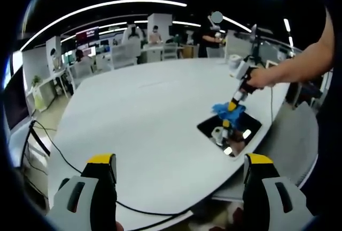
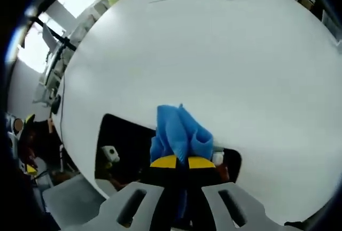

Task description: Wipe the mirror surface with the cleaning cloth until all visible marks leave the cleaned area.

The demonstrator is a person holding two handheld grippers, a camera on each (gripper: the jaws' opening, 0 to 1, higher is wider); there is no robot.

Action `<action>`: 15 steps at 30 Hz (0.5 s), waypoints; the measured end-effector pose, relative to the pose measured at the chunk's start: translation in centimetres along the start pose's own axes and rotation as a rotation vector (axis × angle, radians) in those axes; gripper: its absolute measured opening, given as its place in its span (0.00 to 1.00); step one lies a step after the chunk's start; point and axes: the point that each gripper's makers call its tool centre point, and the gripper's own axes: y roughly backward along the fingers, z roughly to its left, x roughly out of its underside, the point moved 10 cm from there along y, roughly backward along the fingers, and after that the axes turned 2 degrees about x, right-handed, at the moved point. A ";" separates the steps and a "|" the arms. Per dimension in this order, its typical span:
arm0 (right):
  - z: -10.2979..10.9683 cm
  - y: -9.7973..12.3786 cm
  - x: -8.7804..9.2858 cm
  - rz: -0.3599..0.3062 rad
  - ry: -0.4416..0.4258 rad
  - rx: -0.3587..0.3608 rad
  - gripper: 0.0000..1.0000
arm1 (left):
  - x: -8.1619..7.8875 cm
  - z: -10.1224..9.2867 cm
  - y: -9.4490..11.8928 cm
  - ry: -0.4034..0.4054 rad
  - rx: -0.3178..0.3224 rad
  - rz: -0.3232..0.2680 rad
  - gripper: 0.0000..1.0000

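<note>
No text, label, brand or number can be read anywhere. A dark sign or screen point(image 1: 87, 35) hangs in the room beyond the worktop's far edge, but its bright markings are too small and blurred to make out.

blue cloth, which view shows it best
The right gripper view: the blue cloth sits close and large, pinched in the right gripper over the mirror. The left gripper view shows it small and distant, with folds hard to make out.
</note>
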 end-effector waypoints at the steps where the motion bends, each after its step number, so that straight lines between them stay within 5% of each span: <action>1: 0.2 0.0 0.2 0.003 -0.002 0.001 0.00 | 0.0 -0.1 -0.1 -0.001 -0.002 -0.001 1.00; 15: 1.8 1.9 5.4 -0.032 -0.010 -0.014 0.00 | 0.0 -0.8 -0.3 -0.023 0.008 -0.001 1.00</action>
